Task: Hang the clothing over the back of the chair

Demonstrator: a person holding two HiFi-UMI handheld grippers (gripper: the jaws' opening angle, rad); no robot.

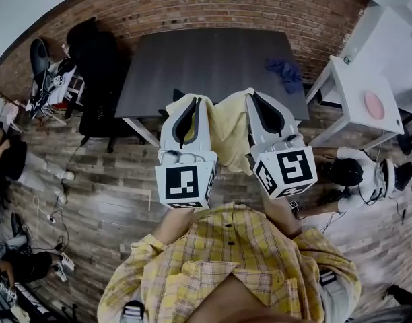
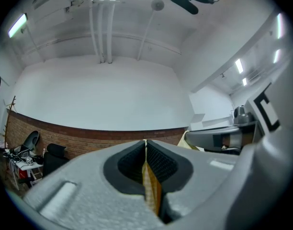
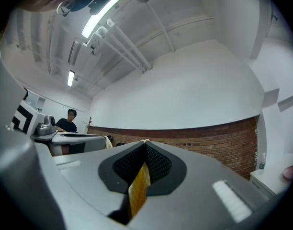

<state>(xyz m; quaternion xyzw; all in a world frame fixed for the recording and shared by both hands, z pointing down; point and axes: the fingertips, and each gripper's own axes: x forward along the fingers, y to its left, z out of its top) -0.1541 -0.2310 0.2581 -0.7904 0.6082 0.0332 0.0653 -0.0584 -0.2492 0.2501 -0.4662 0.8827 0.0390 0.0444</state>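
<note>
A pale yellow garment (image 1: 227, 130) hangs between my two grippers, held up in front of me near the dark table's front edge. My left gripper (image 1: 194, 99) is shut on its left part, and a strip of yellow cloth (image 2: 151, 188) shows pinched between the jaws. My right gripper (image 1: 252, 97) is shut on the right part, with yellow cloth (image 3: 139, 188) caught between its pads. Both grippers point about level, toward the brick wall. A dark chair back (image 1: 177, 94) peeks out just behind the garment; most of it is hidden.
A dark grey table (image 1: 206, 66) stands ahead with a blue cloth (image 1: 285, 73) at its right. A black office chair (image 1: 98, 66) stands to the left, a white table (image 1: 364, 103) to the right. A person (image 1: 351, 173) crouches on the right floor; others sit at the left.
</note>
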